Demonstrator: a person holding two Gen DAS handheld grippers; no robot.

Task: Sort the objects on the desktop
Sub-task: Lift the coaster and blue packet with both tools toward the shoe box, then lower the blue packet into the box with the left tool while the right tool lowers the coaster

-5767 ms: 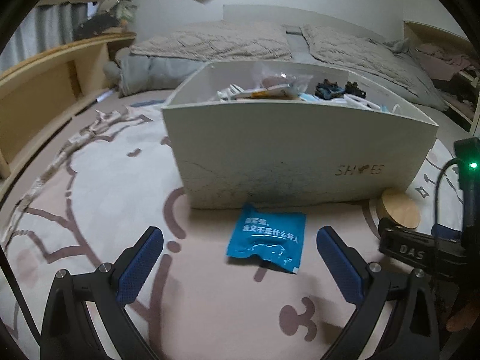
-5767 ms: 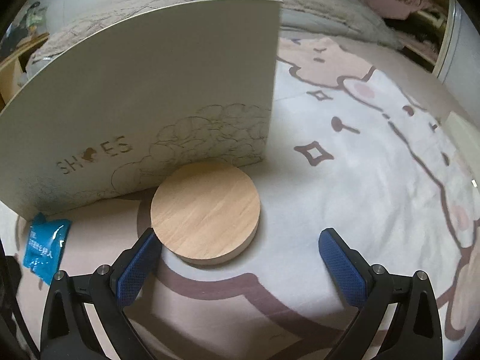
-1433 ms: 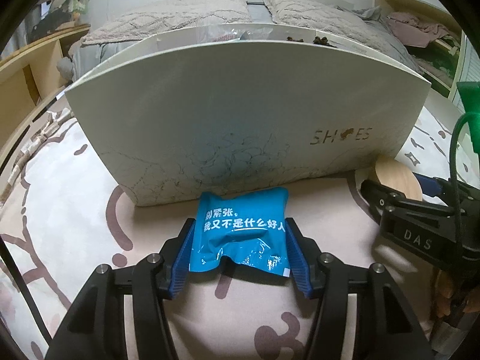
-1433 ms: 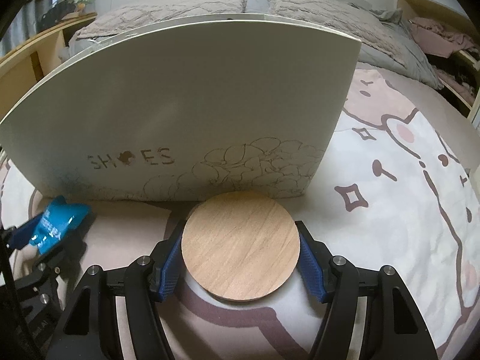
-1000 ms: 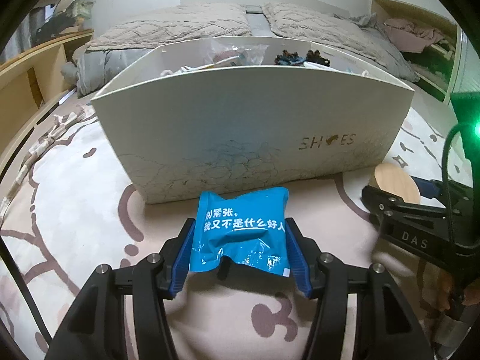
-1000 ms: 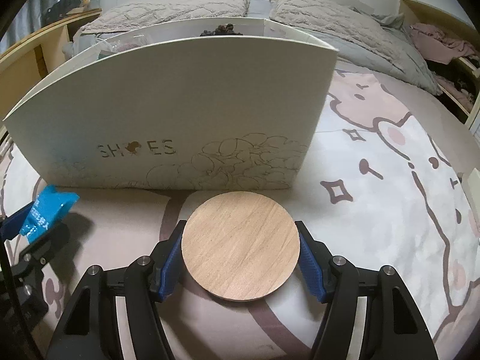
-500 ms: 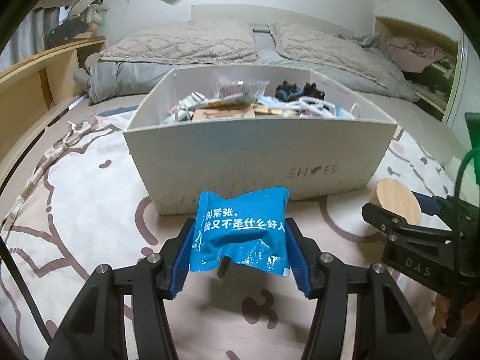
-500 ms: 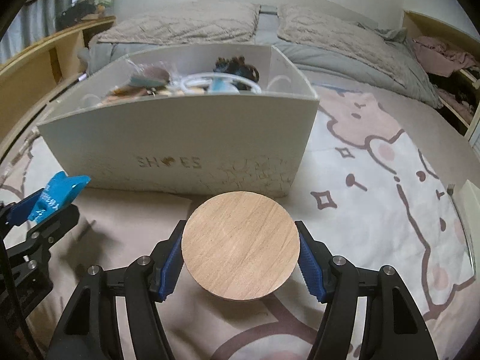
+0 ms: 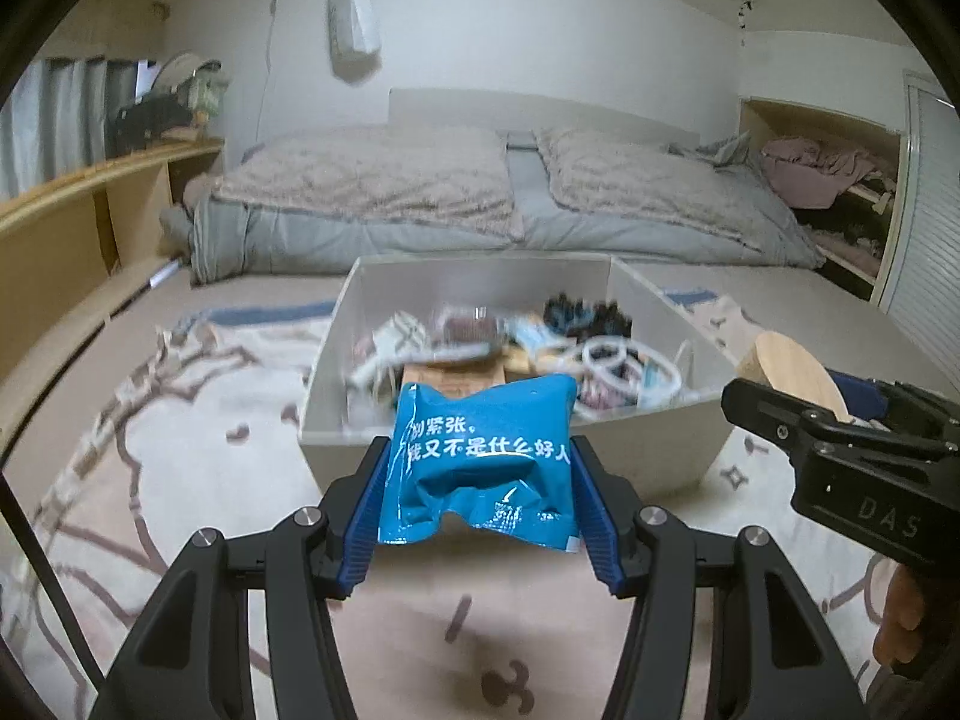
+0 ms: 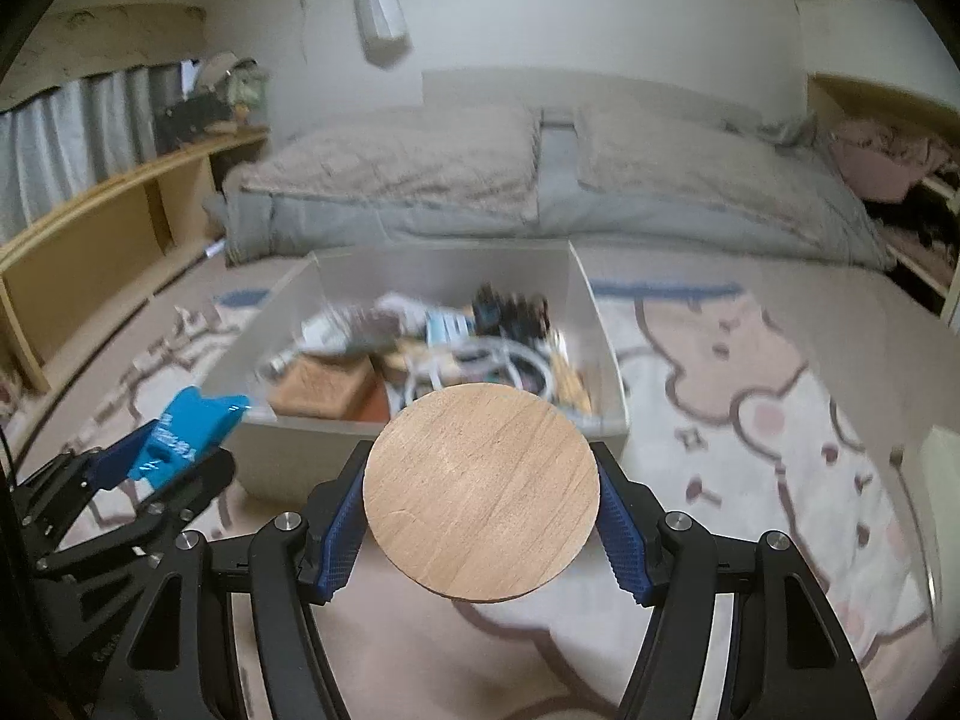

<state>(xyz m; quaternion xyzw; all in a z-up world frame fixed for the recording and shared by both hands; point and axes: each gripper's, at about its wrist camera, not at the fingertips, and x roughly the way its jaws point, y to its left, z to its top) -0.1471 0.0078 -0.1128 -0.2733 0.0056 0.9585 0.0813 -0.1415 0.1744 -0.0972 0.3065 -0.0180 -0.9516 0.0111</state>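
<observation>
My left gripper (image 9: 480,510) is shut on a blue packet (image 9: 480,462) with white print, held in the air just before the near wall of the white box (image 9: 660,456). My right gripper (image 10: 480,516) is shut on a round wooden disc (image 10: 480,492), also lifted, in front of the white box (image 10: 288,456). In the right wrist view the blue packet (image 10: 192,429) shows at the left in the other gripper. In the left wrist view the wooden disc (image 9: 792,375) shows at the right.
The box holds several small items: white rings (image 9: 606,360), a brown block (image 10: 324,387), dark clips (image 10: 510,306). It stands on a patterned rug (image 9: 150,420). Behind lies a bed with grey covers (image 9: 420,198); wooden shelving (image 9: 78,222) runs along the left.
Both grippers have risen with the packet and the disc held; the box now appears lower and farther, with its inside in view.
</observation>
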